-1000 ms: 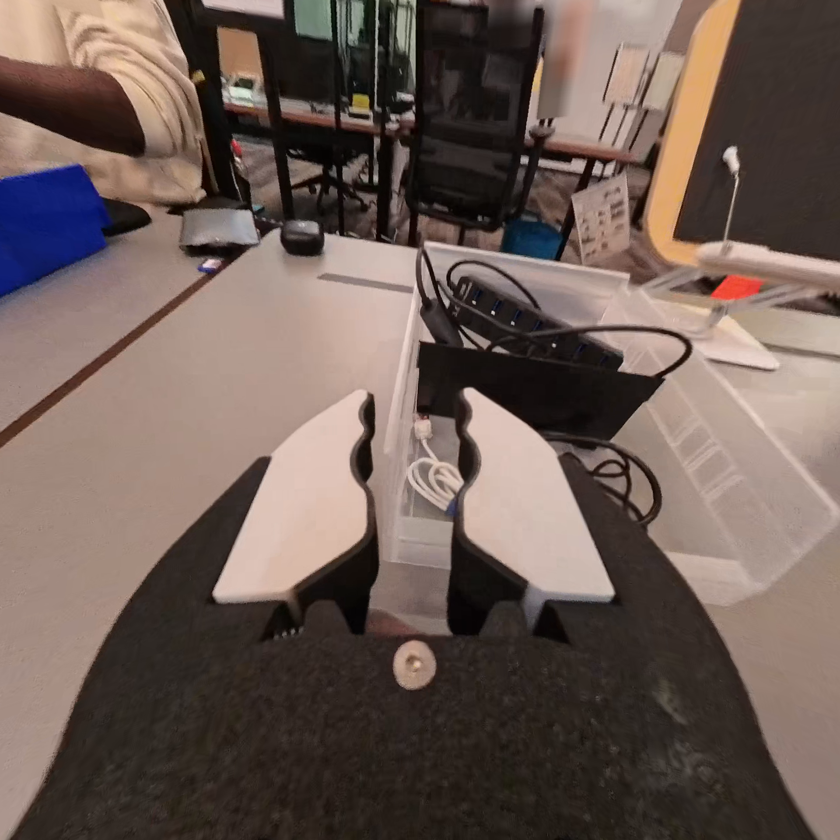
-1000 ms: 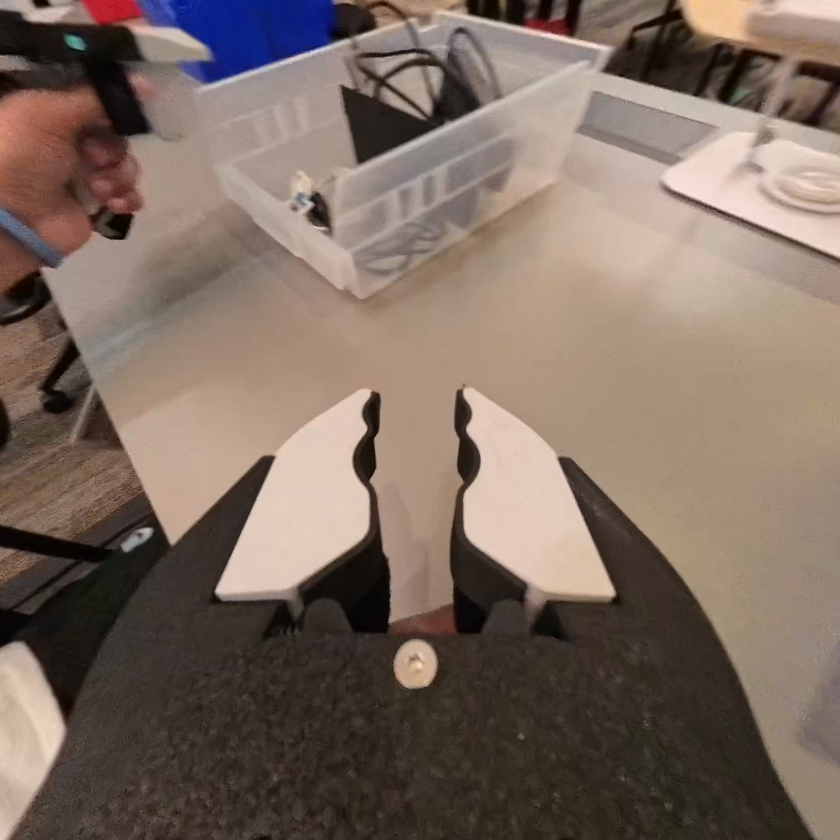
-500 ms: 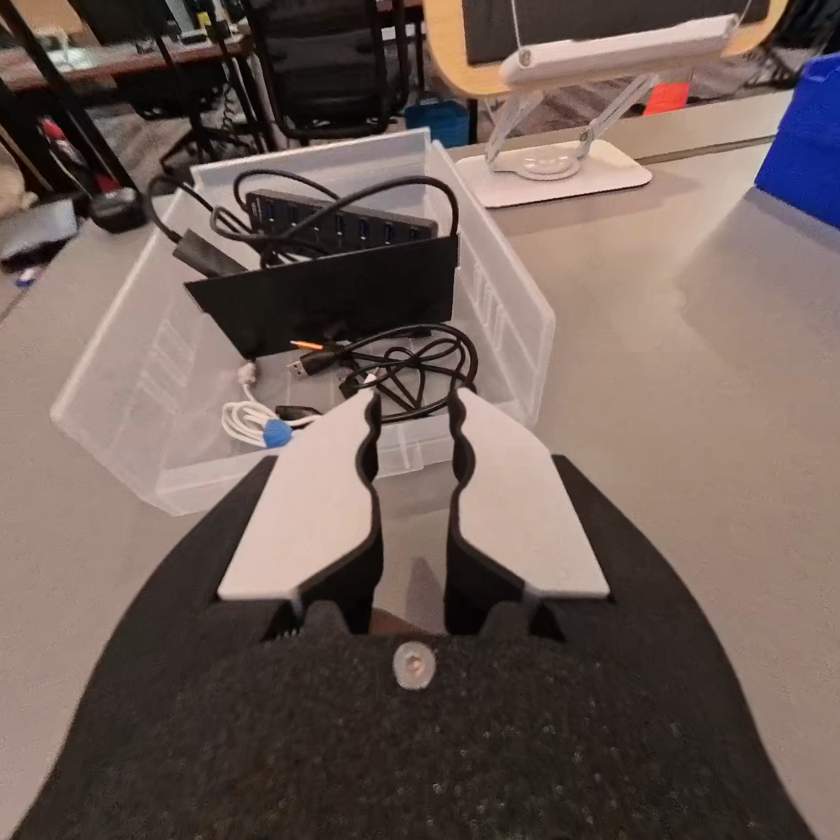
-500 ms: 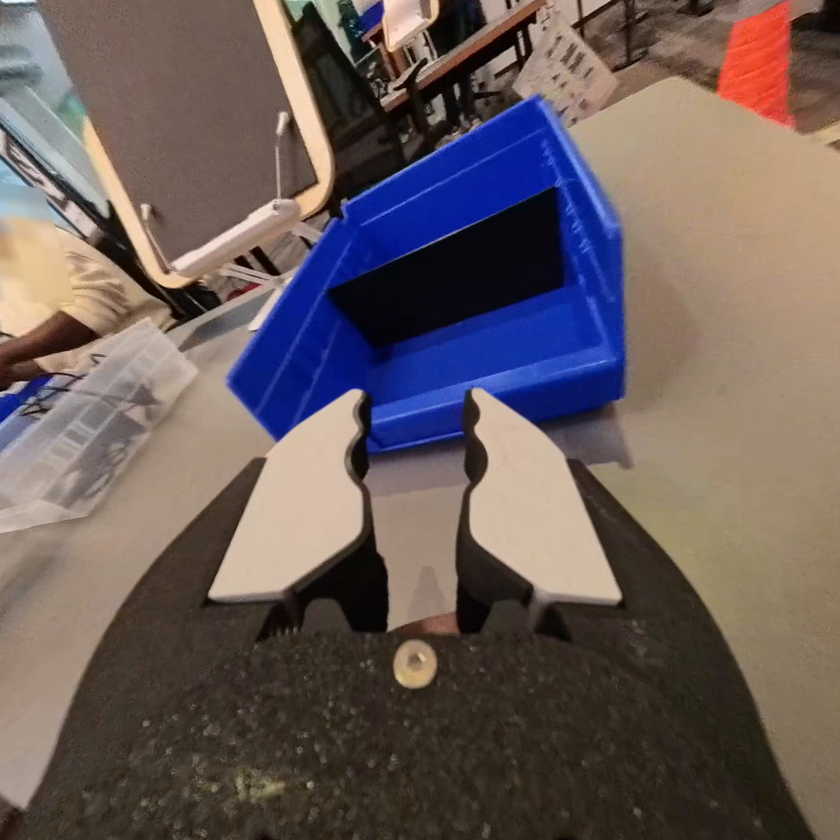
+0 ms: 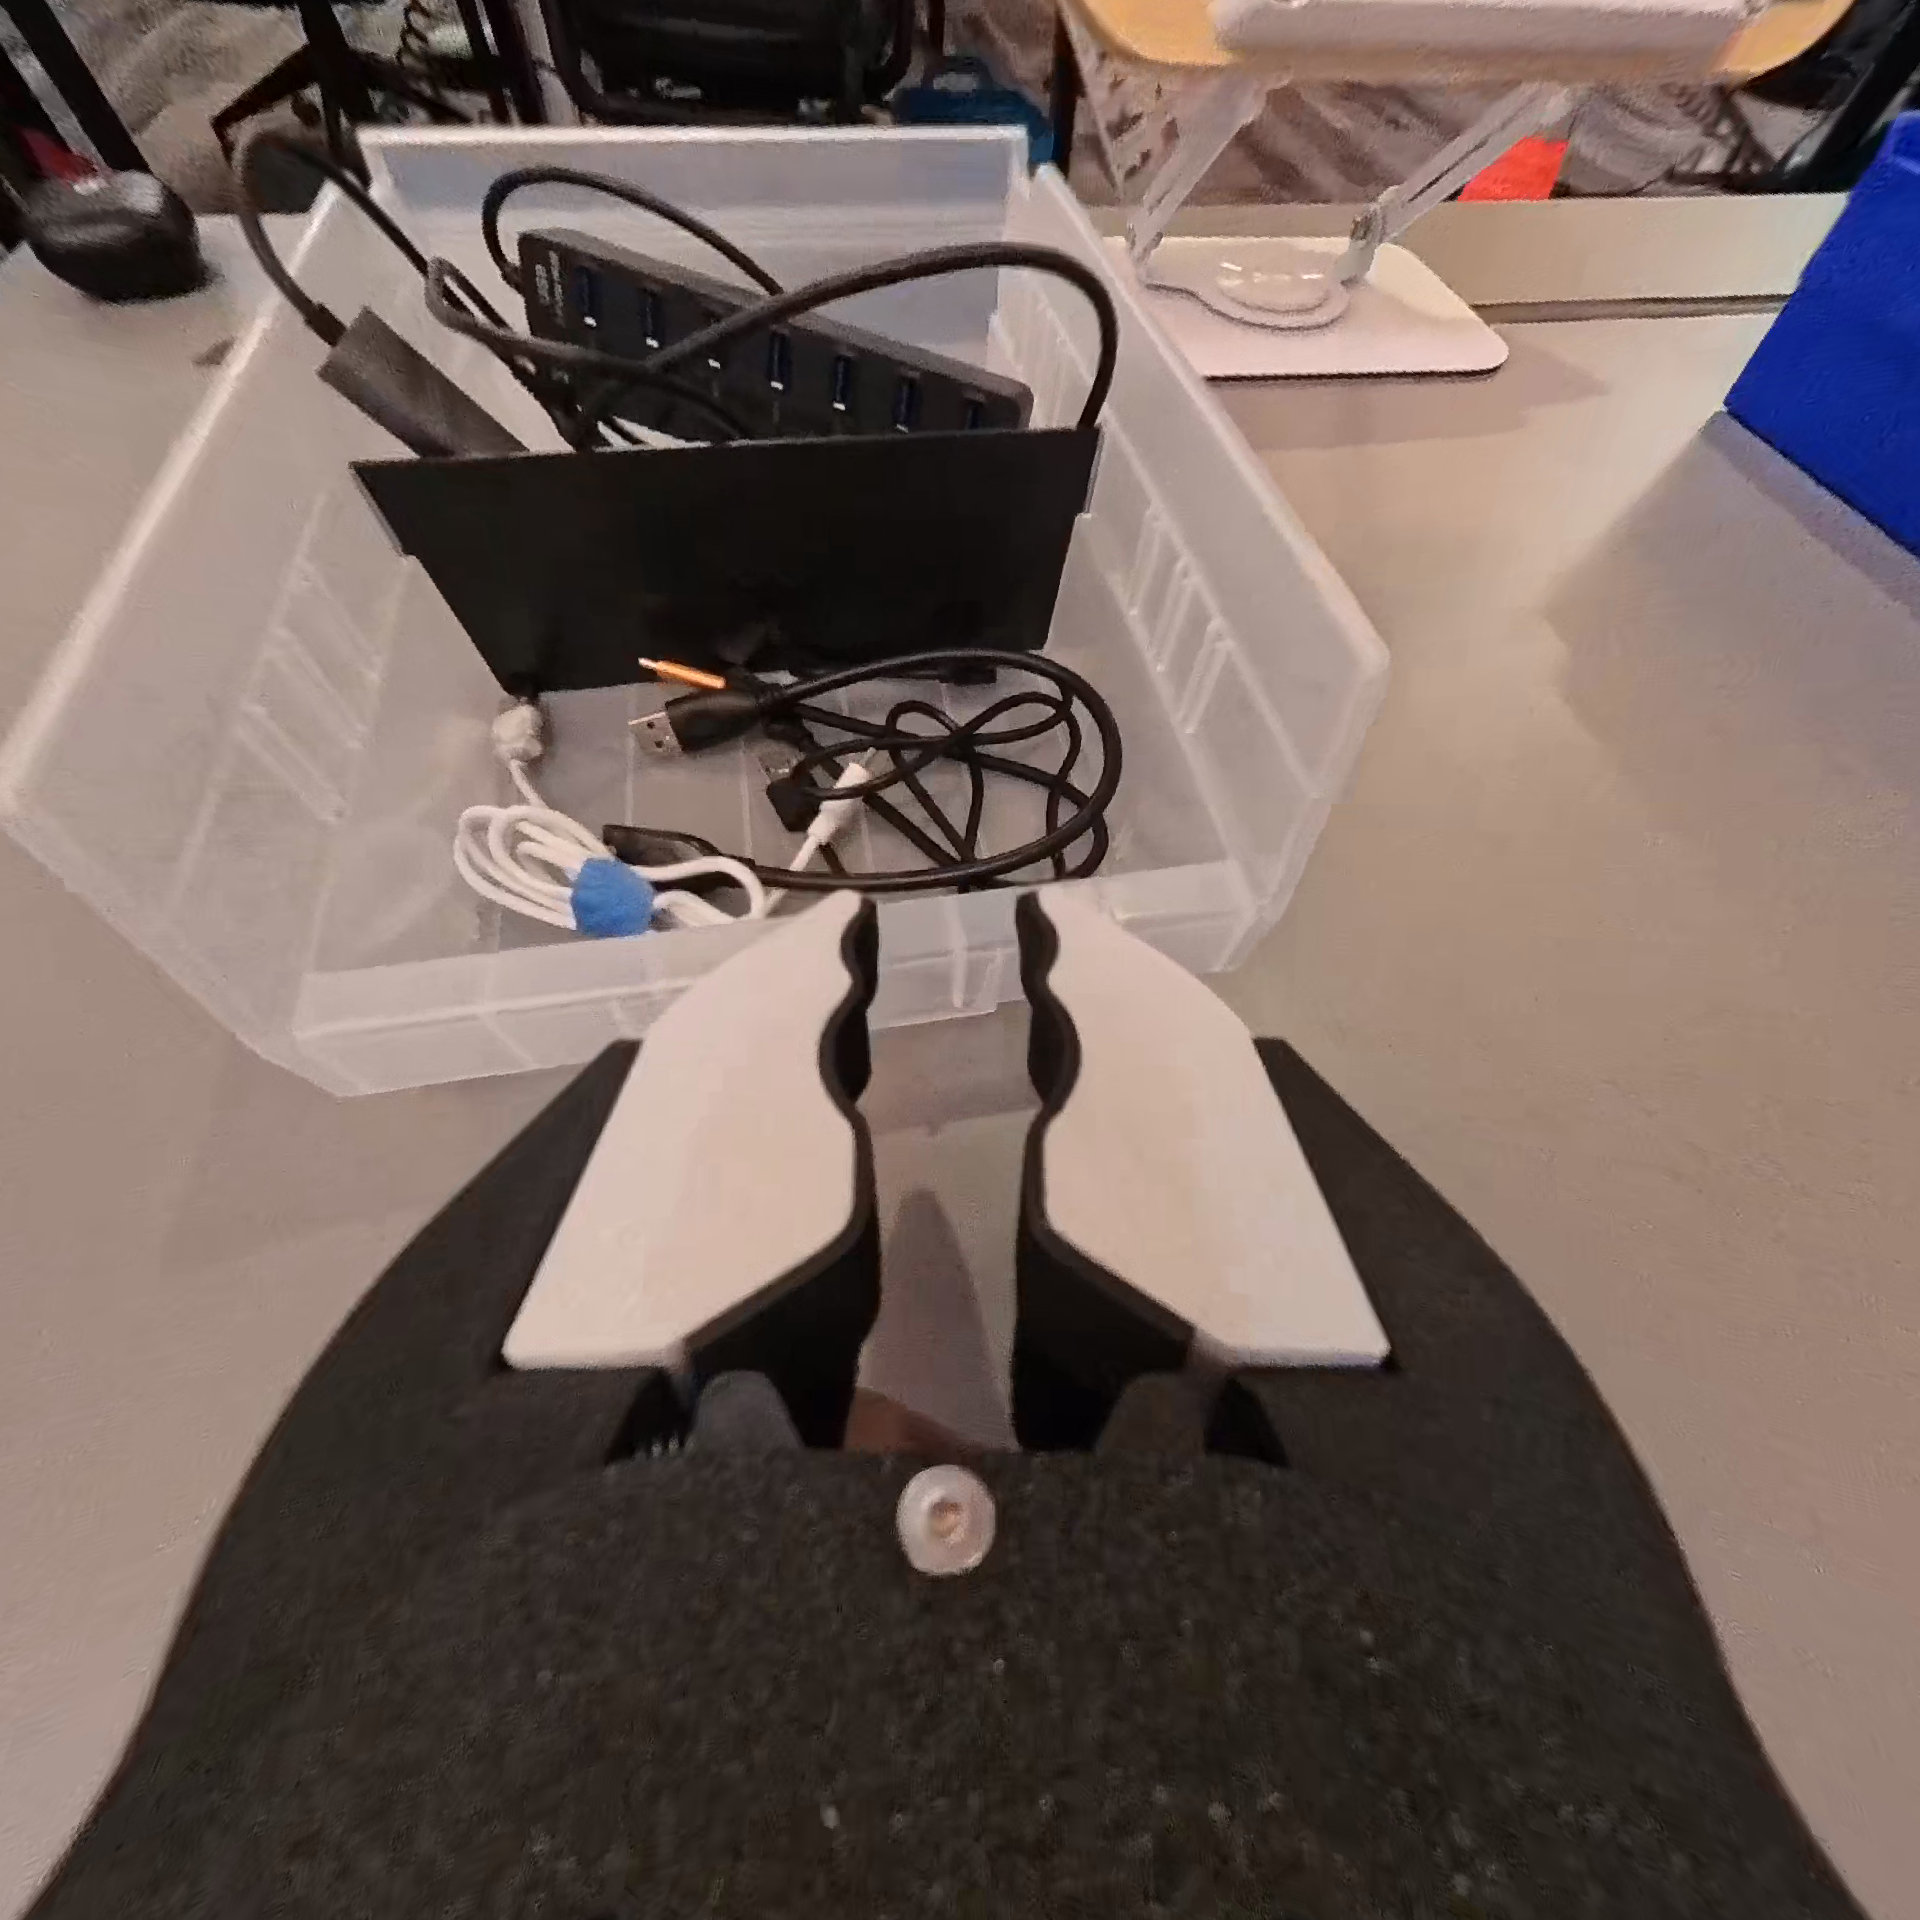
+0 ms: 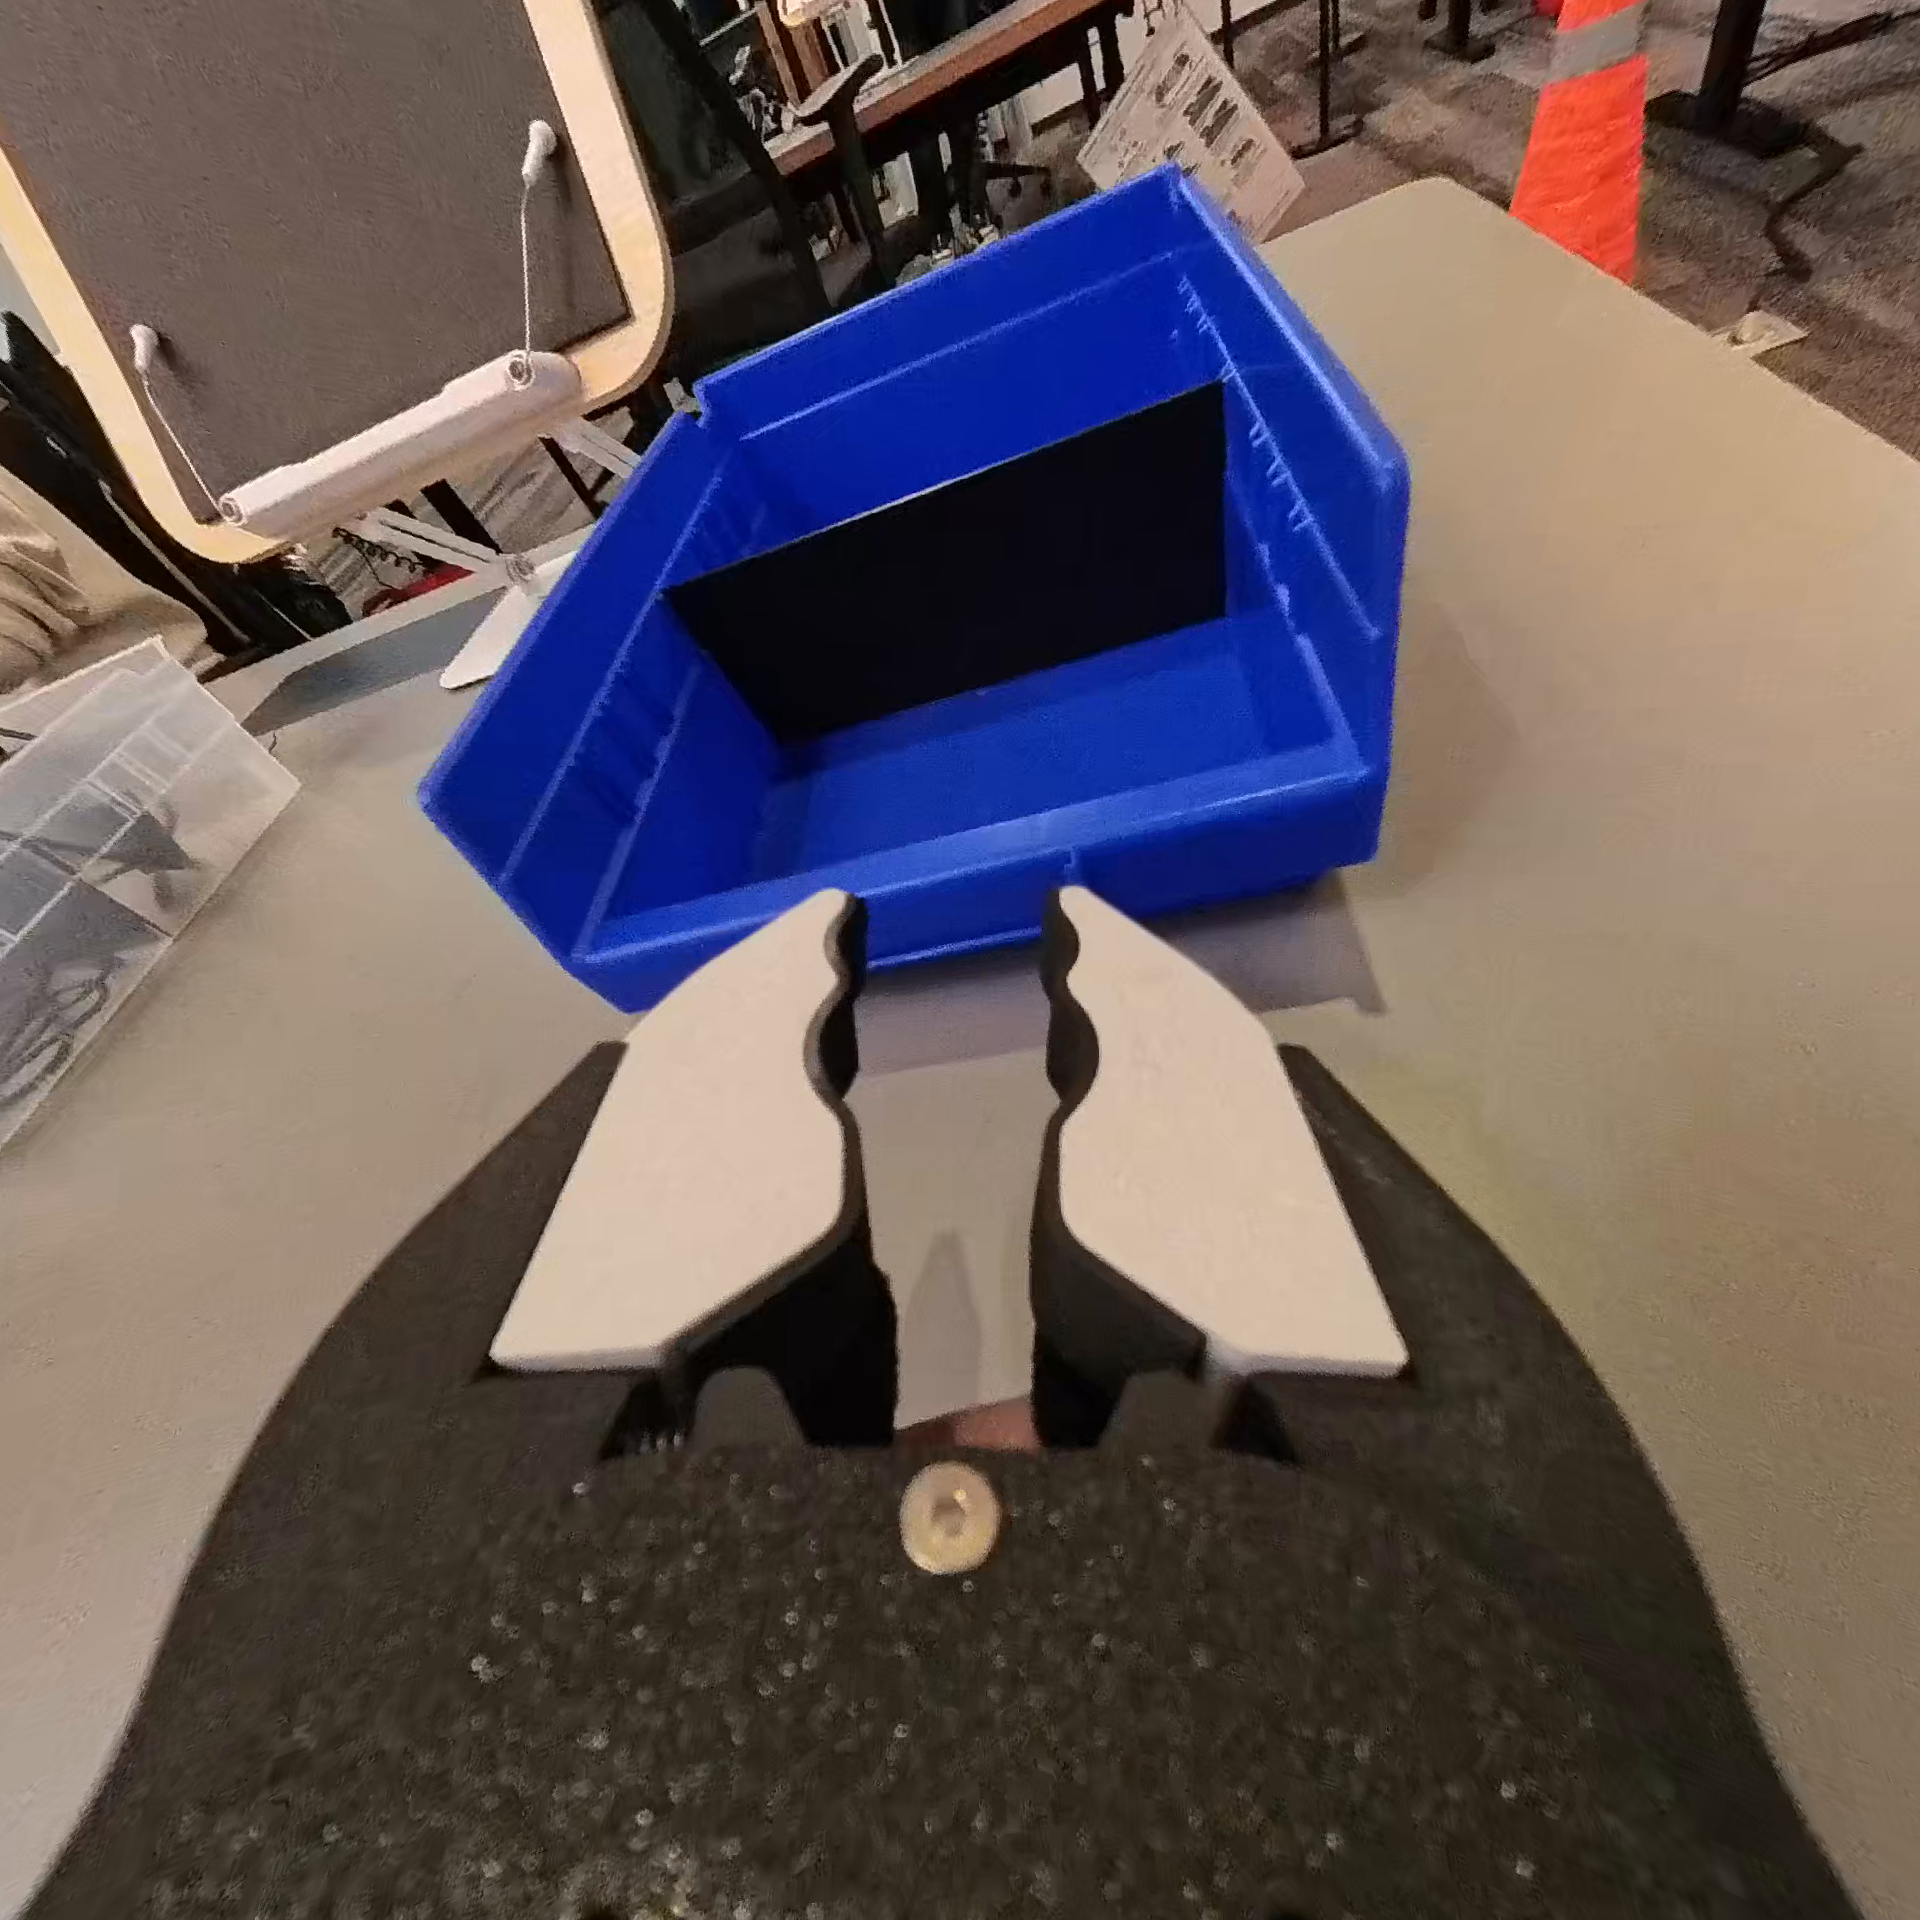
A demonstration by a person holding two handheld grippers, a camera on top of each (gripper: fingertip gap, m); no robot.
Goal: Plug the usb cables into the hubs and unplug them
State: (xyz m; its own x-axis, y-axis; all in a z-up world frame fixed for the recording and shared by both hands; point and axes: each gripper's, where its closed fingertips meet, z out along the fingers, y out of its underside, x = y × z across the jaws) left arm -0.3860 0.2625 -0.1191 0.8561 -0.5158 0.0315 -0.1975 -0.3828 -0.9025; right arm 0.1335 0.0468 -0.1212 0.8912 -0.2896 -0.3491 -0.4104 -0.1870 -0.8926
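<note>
A clear plastic bin (image 5: 156, 665) stands on the grey table, split by a black divider (image 5: 727, 561). Behind the divider lies a black USB hub (image 5: 769, 343) with blue ports and a black cable looped over it. In front lie a coiled black USB cable (image 5: 977, 769) and a coiled white cable (image 5: 530, 862) with a blue tie. My left gripper (image 5: 945, 914) is open and empty just before the bin's front wall. My right gripper (image 6: 951, 914) is open and empty in front of a blue bin (image 6: 1039, 862) with a black divider (image 6: 966, 592).
A white stand (image 5: 1340, 312) carrying a wood-edged board sits behind the bins. The clear bin shows at the left of the right wrist view (image 6: 94, 831). An orange cone (image 6: 1584, 135) and office chairs stand beyond the table. A black object (image 5: 104, 234) lies at far left.
My left gripper swung right, from the bin's side to its front, and drew closer. My right gripper turned away from the clear bin to face the blue bin. Both stayed open.
</note>
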